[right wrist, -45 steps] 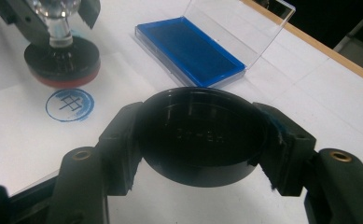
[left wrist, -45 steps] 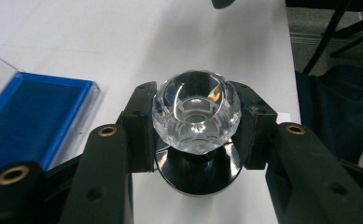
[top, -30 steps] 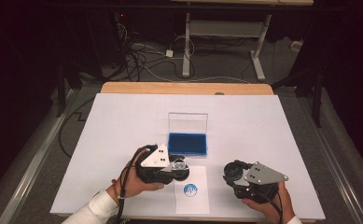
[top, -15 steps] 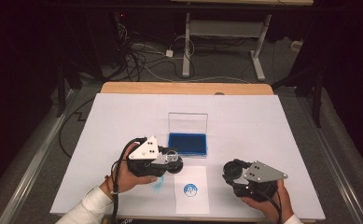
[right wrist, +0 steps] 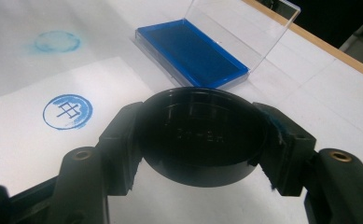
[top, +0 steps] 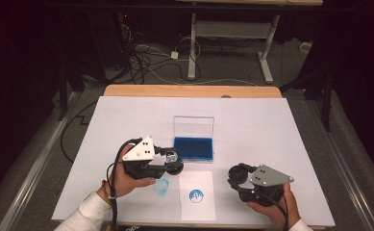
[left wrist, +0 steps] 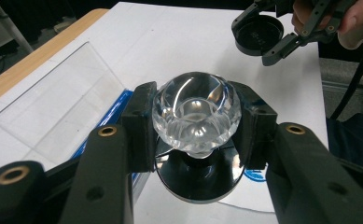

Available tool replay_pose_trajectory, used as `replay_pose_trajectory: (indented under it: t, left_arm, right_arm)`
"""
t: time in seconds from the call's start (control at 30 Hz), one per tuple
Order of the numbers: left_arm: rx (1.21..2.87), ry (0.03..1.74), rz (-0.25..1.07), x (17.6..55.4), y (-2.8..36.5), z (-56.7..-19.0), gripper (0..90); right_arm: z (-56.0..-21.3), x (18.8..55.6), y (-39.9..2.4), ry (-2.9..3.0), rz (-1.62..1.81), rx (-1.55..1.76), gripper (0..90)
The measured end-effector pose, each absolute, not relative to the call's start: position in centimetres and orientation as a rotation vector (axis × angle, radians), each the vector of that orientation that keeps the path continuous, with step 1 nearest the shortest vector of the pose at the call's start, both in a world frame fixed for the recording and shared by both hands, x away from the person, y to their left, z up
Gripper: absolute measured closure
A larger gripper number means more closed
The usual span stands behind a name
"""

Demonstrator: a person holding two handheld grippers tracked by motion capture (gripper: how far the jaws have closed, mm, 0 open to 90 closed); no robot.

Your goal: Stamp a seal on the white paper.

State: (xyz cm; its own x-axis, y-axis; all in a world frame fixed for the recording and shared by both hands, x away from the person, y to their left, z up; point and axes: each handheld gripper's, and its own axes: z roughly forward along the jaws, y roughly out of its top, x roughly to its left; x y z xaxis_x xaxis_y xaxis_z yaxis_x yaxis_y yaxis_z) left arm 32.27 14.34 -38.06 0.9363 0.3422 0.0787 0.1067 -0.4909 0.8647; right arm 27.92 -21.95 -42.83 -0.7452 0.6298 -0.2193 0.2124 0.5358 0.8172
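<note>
High view: the white tabletop [top: 127,125] has a wooden strip along its far edge and wide bare room on the left, right and far sides. An ink pad [top: 193,148], blue and rectangular with its clear lid standing upright behind it, lies at the middle. Just near of it lies a white paper slip [top: 196,204] bearing a round blue stamp print [top: 195,196]; a faint blue smudge [top: 161,187] marks the tabletop just left of the slip. The left tongs [top: 174,162] hang at the pad's near left corner, gripping the stamp [top: 170,159]. The right tongs [top: 234,176] sit well right of the slip, close to the near edge, gripping a black cap [top: 237,174].

Left gripper view: the left tongs [left wrist: 195,122] are clamped on the stamp [left wrist: 196,114], black pads pressing both sides of its clear, faceted, glassy knob; a glossy black round base shows beneath. The pad's clear lid [left wrist: 58,93] lies to the left, open white tabletop beyond. The right tongs [left wrist: 263,39] with the cap [left wrist: 258,33] show far right.

Right gripper view: the right tongs [right wrist: 200,140] are closed on the cap [right wrist: 200,137], a smooth, round, shallow black disc with faint raised lettering, held by its rim between the pads. Beyond it lie the ink pad [right wrist: 193,53], the print [right wrist: 67,111] on the slip [right wrist: 34,140], and the smudge [right wrist: 55,42] farther off.
</note>
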Motion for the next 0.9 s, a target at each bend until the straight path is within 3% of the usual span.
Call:
replay_pose_trajectory:
  t: [0.9]
  left_arm:
    - [2.071,0.357,0.326,31.4,15.9,-37.9,54.4]
  right_arm:
    - [-43.0,28.9,-20.4,2.328,1.161,0.618,38.0]
